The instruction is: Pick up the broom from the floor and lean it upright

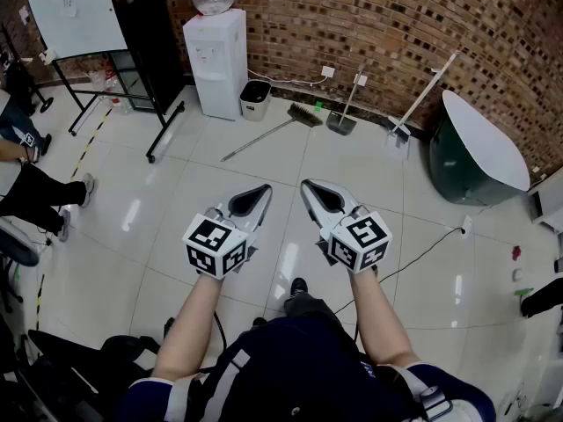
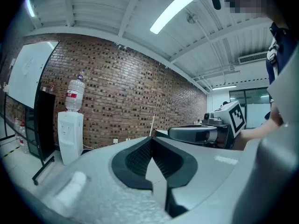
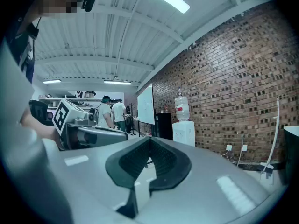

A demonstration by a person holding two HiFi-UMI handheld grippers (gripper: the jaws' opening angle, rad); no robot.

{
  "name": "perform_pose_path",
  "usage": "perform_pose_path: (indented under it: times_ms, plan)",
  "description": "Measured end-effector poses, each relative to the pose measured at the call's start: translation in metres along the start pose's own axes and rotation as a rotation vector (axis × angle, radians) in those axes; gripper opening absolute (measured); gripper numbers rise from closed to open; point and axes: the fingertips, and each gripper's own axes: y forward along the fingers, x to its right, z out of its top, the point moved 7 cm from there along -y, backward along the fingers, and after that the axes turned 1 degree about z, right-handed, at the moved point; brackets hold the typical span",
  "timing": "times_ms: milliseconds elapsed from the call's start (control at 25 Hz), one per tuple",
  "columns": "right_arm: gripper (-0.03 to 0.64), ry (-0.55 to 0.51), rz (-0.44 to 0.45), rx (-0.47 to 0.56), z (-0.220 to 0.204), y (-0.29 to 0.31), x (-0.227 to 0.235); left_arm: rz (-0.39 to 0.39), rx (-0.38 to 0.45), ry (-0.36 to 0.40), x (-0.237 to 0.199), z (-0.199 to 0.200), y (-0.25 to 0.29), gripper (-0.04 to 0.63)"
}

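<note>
our left gripper and right gripper hover level, jaws closed on nothing, because the broom lies well ahead of us on the floor by the wall.

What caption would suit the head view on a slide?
Shut and empty, the left tongs and right tongs hover over the tiled floor; the broom lies ahead by the brick wall.

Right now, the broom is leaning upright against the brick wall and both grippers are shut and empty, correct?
Not quite. The head view shows the broom lying flat on the floor, short of the brick wall, not leaning on it. The left gripper and right gripper are indeed shut and empty.
</note>
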Motion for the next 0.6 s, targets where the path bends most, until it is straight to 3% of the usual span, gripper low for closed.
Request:
perform_pose_path:
  times_ms: [240, 600]
  plan:
    - [0.006, -0.003, 0.025, 0.021, 0.005, 0.026, 0.066, 0.006, 0.022, 0.026, -0.019, 0.011, 0.061, 0.002]
    - [0.006, 0.009, 0.08, -0.015, 0.005, 0.061, 0.163, 0.055, -0.041, 0.034, -0.051, 0.025, 0.148, 0.002]
